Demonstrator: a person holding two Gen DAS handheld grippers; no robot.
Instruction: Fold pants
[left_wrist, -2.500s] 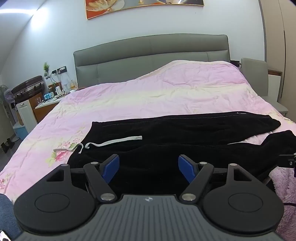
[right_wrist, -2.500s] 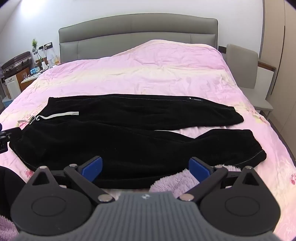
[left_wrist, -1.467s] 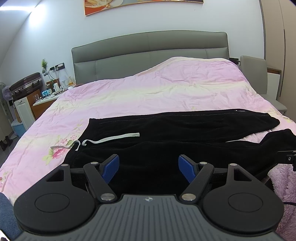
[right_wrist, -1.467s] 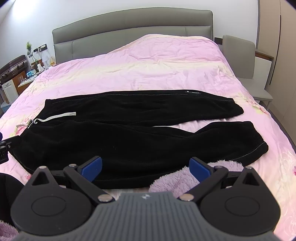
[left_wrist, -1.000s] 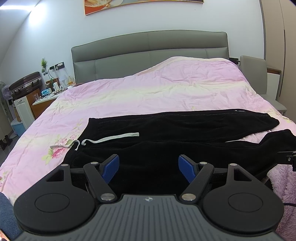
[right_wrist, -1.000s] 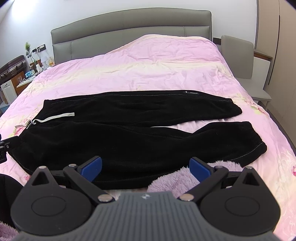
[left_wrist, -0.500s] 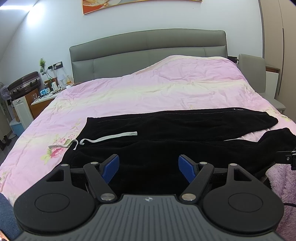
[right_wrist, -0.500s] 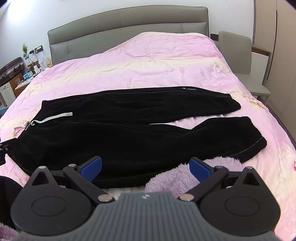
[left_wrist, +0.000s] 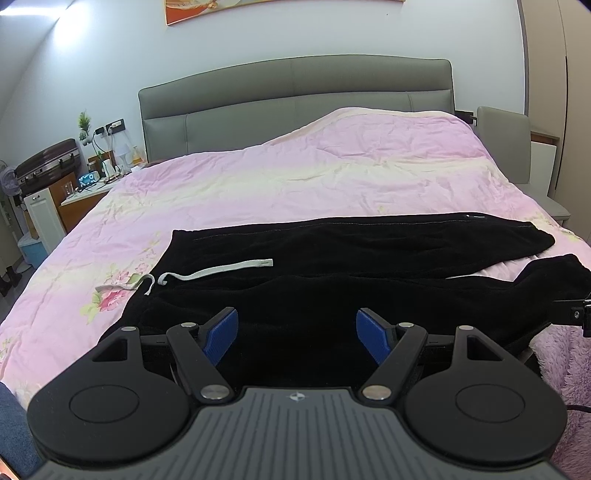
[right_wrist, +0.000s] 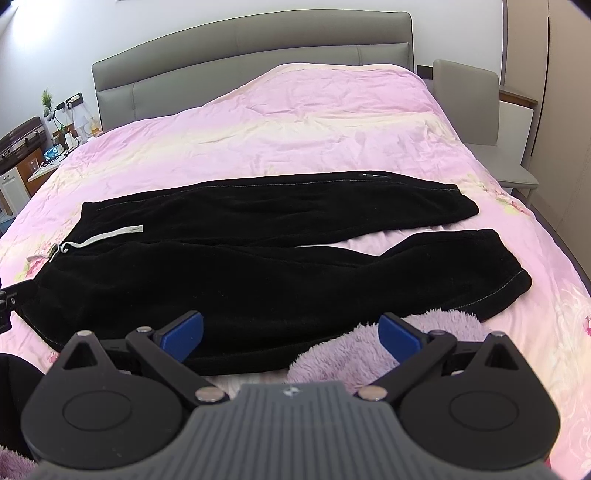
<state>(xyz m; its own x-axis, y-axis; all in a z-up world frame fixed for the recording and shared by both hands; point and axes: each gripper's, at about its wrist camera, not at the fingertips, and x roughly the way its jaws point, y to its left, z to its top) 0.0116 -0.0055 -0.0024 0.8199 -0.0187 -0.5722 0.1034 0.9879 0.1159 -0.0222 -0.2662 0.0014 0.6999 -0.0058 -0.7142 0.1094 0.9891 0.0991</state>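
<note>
Both grippers have drifted only a little since a couple of seconds ago: the right gripper has lifted and tipped so the bed sits lower and fuller in its view, while the left gripper has barely shifted. Each has its blue fingers spread wide with nothing between them, and neither touches the cloth. The black pants have not moved. They lie flat across the near half of the pink quilt, waistband toward the left side of the bed, the two legs running to the right and parting slightly near the cuffs so a sliver of quilt shows between them. A white drawstring trails over the waist, one end spilling onto the quilt. A fuzzy lilac cloth lies at the near edge, touching the nearer leg.
</note>
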